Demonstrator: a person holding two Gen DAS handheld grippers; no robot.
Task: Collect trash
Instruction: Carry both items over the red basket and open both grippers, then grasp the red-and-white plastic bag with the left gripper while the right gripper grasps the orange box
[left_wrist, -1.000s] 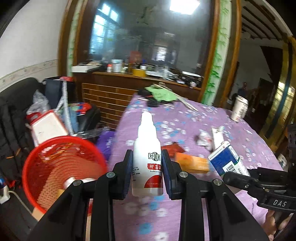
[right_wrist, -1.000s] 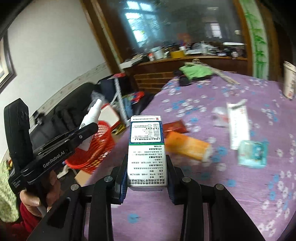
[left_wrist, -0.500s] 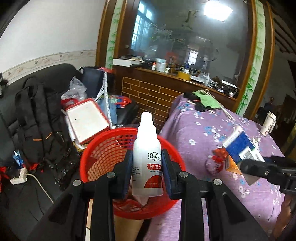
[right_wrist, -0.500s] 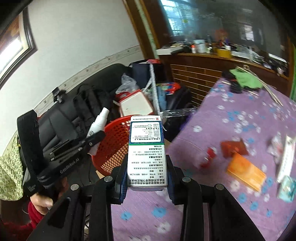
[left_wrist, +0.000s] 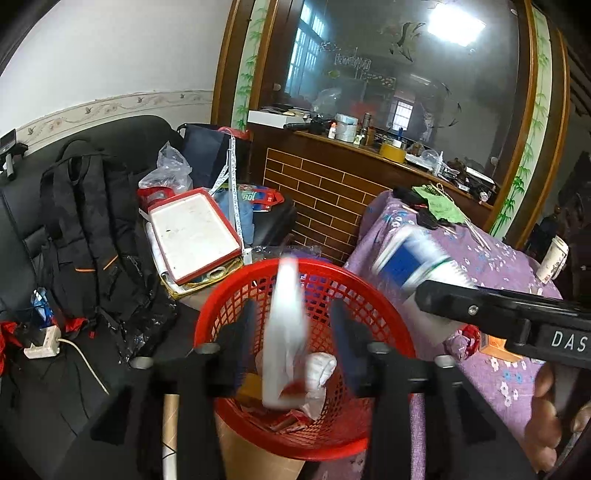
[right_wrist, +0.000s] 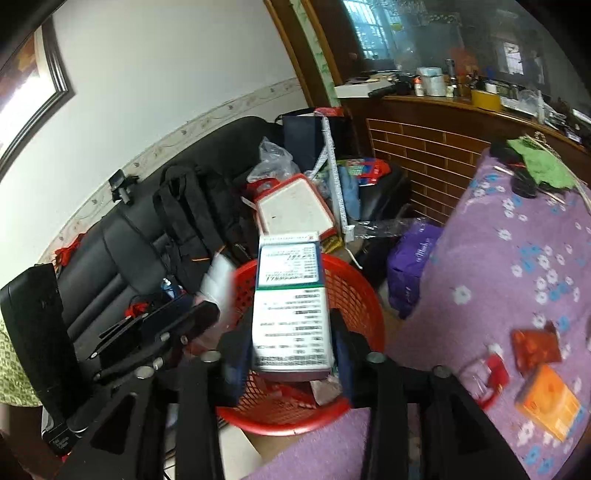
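The left claw hangs over the round red plastic mesh basket, its jaws opening; the white plastic spray bottle is a blur between them, clear of both pads, above crumpled paper in the basket. The right claw is over the same basket, jaws opening too, with the white, green and blue printed cardboard carton between them, tilted and seemingly loose. To the right lies the desk under a purple flowered cloth, carrying an orange box and a small red packet. Left of the basket, a black backpack leans on a black sofa.
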